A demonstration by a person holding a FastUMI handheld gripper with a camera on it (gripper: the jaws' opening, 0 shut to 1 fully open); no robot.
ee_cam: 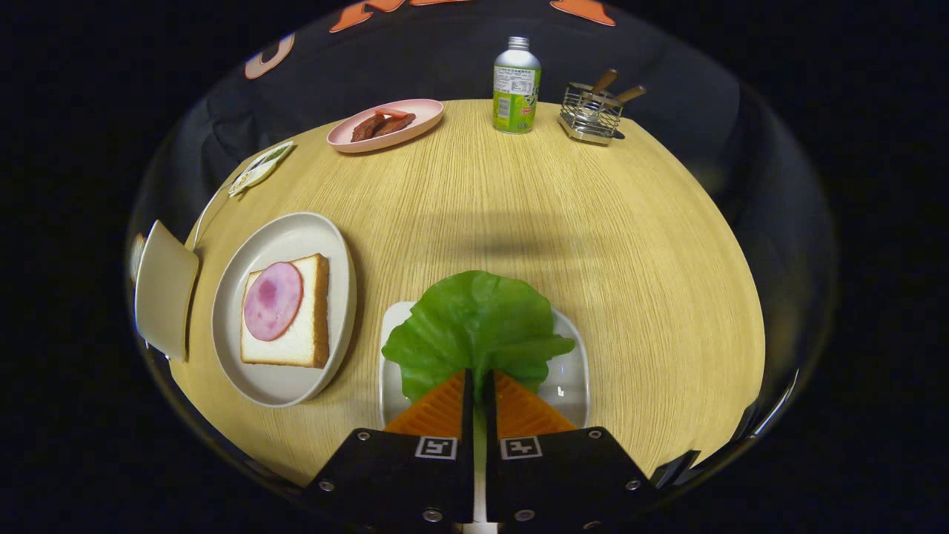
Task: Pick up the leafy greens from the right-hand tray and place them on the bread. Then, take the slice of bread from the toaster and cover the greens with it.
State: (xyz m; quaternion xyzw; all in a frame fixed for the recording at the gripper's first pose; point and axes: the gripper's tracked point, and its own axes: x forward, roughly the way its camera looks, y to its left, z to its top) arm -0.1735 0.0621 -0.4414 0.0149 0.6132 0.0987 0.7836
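with the gripper point(478, 382) pinched on the leafy greens' point(478, 330) near edge over the tray point(574, 363), needed 1 straight lift, then carried left, centred above the bread point(311, 311), ham point(273, 300) covered.

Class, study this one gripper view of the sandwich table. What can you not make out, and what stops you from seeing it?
- Stem end of the lettuce leaf: covered by the gripper, whose fingers are closed on it.
- White tray: mostly hidden under the leaf and fingers.
- Bread slice top: partly covered by the ham slice.
- Bottle label: too small to read.
- Utensils in the wire holder: only handles show.
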